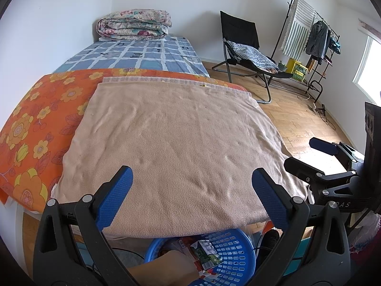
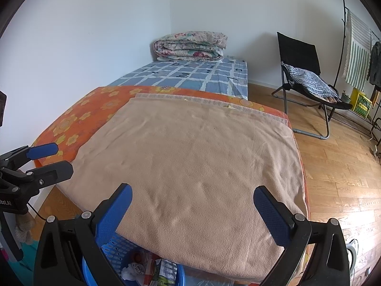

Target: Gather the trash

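A blue plastic basket (image 1: 234, 257) stands on the floor below the near edge of the bed, with several wrappers and cartons of trash (image 1: 202, 253) in it. It also shows in the right wrist view (image 2: 119, 245) with the trash (image 2: 152, 270). My left gripper (image 1: 191, 187) is open and empty above a tan blanket (image 1: 171, 147). My right gripper (image 2: 191, 203) is open and empty above the same blanket (image 2: 190, 162). The right gripper shows at the right of the left view (image 1: 307, 153), the left gripper at the left of the right view (image 2: 51, 158).
The bed has an orange flowered cover (image 1: 35, 119), a blue checked sheet (image 1: 142, 54) and a folded quilt (image 1: 134, 25) at the far end. A black folding chair (image 1: 243, 45) and a clothes rack (image 1: 309, 35) stand on the wooden floor (image 2: 338, 166) to the right.
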Demonstrator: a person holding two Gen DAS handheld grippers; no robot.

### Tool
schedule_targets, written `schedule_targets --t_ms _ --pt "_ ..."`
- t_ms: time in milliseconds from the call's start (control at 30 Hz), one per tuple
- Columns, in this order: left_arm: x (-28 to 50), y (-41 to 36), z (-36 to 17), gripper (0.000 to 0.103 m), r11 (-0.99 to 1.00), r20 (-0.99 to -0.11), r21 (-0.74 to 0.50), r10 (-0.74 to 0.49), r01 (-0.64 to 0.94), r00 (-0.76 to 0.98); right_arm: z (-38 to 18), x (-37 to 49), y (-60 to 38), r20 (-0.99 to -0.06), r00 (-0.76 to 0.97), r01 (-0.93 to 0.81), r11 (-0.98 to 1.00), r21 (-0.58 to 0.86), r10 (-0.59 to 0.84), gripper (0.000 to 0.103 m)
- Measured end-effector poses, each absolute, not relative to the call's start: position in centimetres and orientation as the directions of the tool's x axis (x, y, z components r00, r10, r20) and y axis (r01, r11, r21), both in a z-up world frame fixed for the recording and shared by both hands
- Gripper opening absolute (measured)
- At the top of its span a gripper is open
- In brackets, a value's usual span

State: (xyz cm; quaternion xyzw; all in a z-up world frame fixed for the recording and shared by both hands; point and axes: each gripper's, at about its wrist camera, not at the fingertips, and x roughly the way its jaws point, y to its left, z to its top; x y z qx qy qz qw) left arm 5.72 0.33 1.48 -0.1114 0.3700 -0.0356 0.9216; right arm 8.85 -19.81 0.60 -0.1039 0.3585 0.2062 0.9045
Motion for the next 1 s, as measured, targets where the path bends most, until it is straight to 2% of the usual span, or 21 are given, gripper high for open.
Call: schedule_targets --t_ms 767,1000 --pt "5.26 0.72 1.87 0.102 0.976 -0.680 -0.216 -0.142 -0.011 0.719 0.10 9.01 -20.08 -0.707 0.641 -0.444 0.896 -0.022 0.300 0.103" --pt "5.10 0.68 1.91 0.102 0.983 -0.690 -0.178 -0.093 -0.044 0.718 -0.10 9.01 -20.28 -0.712 0.636 -0.442 0.897 -0.020 0.298 0.103"
